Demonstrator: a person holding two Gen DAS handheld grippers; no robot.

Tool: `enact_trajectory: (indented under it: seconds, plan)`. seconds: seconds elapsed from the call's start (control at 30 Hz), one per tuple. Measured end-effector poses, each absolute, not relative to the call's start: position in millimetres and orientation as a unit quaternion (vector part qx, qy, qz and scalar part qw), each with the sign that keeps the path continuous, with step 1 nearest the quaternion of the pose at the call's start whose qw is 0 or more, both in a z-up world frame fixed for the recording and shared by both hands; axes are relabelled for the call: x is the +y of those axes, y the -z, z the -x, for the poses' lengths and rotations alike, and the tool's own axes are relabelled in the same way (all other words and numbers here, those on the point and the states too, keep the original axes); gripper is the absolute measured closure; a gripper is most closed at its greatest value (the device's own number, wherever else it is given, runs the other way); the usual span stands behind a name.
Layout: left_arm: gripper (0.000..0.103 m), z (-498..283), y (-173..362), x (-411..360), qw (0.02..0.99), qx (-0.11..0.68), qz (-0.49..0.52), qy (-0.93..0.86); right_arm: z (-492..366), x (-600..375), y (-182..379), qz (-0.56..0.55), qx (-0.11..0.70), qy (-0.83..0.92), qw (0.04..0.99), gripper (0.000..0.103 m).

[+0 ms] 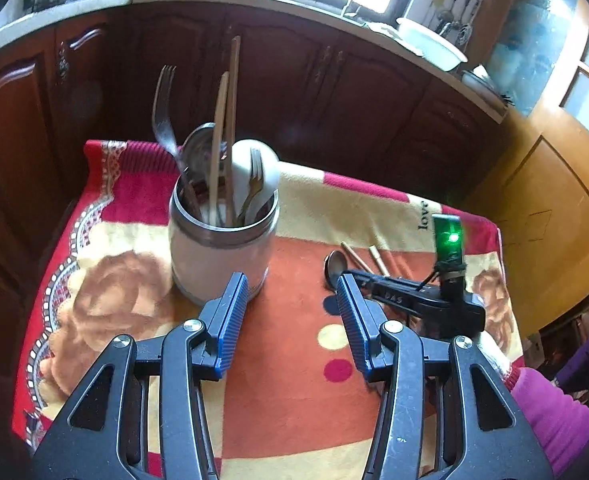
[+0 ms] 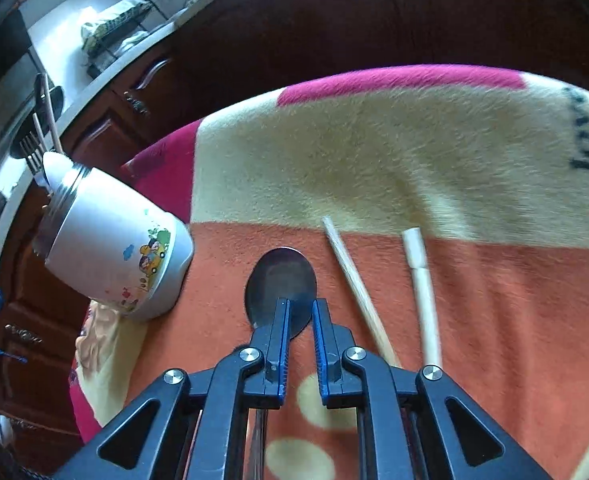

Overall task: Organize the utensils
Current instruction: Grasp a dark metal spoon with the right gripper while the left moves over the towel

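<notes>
A white utensil holder [image 1: 218, 252] with a metal rim stands on the blanket, holding forks, chopsticks and a white spoon. My left gripper [image 1: 292, 292] is open and empty, just right of the holder. A metal spoon [image 2: 280, 282] lies on the blanket; its bowl also shows in the left wrist view [image 1: 335, 265]. My right gripper [image 2: 300, 306] hovers low over the spoon's bowl, jaws narrowly apart, not clamped on it. A wooden chopstick [image 2: 354, 280] and a white-handled utensil [image 2: 422, 292] lie to the right. The holder also shows in the right wrist view [image 2: 114, 252].
A red, cream and orange blanket [image 1: 294, 380] covers the table. Dark wooden cabinets [image 1: 334, 92] and a countertop with a white basin [image 1: 430, 42] stand behind. A wooden door [image 1: 554, 208] is at right. A pink sleeve [image 1: 550, 412] is at lower right.
</notes>
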State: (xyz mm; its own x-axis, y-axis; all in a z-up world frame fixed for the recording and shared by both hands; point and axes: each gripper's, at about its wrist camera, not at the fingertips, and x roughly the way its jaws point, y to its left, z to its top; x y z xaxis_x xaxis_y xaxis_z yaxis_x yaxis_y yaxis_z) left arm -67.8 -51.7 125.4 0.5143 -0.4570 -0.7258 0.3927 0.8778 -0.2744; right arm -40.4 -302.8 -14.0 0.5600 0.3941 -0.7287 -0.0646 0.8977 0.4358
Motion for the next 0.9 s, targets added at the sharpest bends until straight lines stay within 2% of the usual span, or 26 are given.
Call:
enact_trajectory:
  seconds: [0.03, 0.27, 0.3, 0.4, 0.6, 0.73, 0.9]
  plan:
    - [0.057, 67.0, -122.5, -50.9, 0.868, 0.431, 0.039, 0.242, 39.8, -299.3, 14.9, -0.179, 0.447, -0.129, 0.867, 0.102]
    - [0.057, 68.5, -108.8, -57.0, 0.859, 0.447, 0.046, 0.247, 60.6, -325.1, 2.1, -0.185, 0.421, -0.133, 0.878, 0.103]
    - [0.057, 69.4, -108.2, -58.7, 0.857, 0.448, 0.047, 0.250, 60.1, -324.0, 0.1, -0.182, 0.419, -0.129, 0.880, 0.102]
    - [0.057, 73.5, -108.9, -63.8, 0.855, 0.448, 0.044, 0.258, 47.6, -312.7, 2.4, -0.192, 0.433, -0.143, 0.869, 0.080]
    - [0.057, 72.8, -106.1, -59.1, 0.855, 0.450, 0.035, 0.255, 57.4, -291.4, -5.4, -0.187, 0.438, -0.163, 0.864, 0.080]
    - [0.057, 66.3, -94.3, -52.8, 0.849, 0.466, 0.048, 0.244, 58.6, -289.0, 12.2, -0.174, 0.467, -0.144, 0.855, 0.082]
    - [0.057, 68.3, -89.5, -51.2, 0.845, 0.474, 0.052, 0.243, 33.8, -309.9, 18.3, -0.250, 0.437, -0.137, 0.853, 0.082]
